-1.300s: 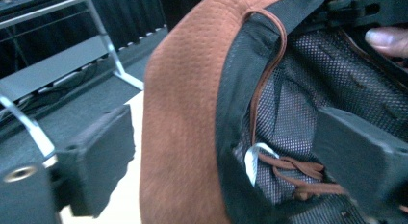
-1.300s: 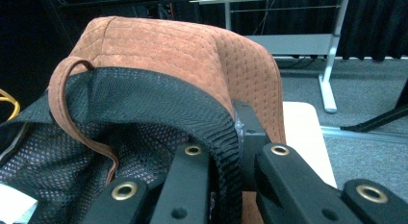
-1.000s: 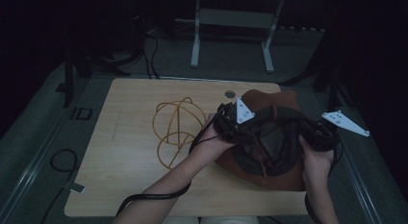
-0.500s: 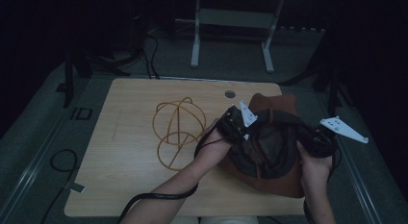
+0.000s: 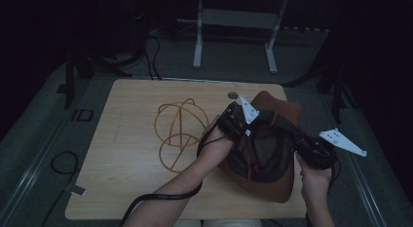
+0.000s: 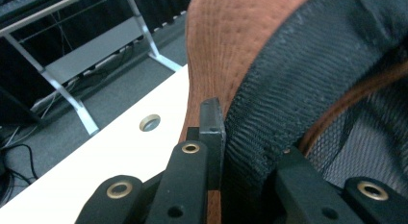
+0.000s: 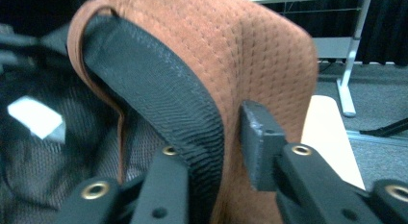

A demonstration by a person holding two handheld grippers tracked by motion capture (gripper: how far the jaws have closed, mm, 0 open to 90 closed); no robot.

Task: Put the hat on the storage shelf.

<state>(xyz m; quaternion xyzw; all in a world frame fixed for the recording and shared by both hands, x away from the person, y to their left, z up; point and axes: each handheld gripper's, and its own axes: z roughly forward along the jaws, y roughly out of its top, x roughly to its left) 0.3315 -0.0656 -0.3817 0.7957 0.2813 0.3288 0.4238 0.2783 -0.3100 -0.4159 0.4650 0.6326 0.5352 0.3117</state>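
A brown hat [image 5: 275,110] lies crown-down on the right side of the table, showing its dark mesh lining and black inner band. My left gripper [image 5: 246,125] is at the hat's left rim. In the left gripper view it [image 6: 248,142] is shut on the rim [image 6: 231,46], pinching the brown brim and black band. My right gripper [image 5: 301,139] is at the hat's right rim. Its jaws [image 7: 214,137] have just been opening. The rim [image 7: 231,41] still stands between them, and the outer pad [image 7: 257,137] is slightly off the brown fabric.
An orange wire frame of crossed hoops [image 5: 178,127] rests on the light wooden table [image 5: 126,159] to the left of the hat. A round cable hole [image 5: 233,95] sits near the table's far edge. Metal stand legs [image 5: 197,37] and cables are on the floor beyond.
The hat has shifted a little toward the table's right edge with both hands. The right hand has sunk slightly. The wire frame has not moved.
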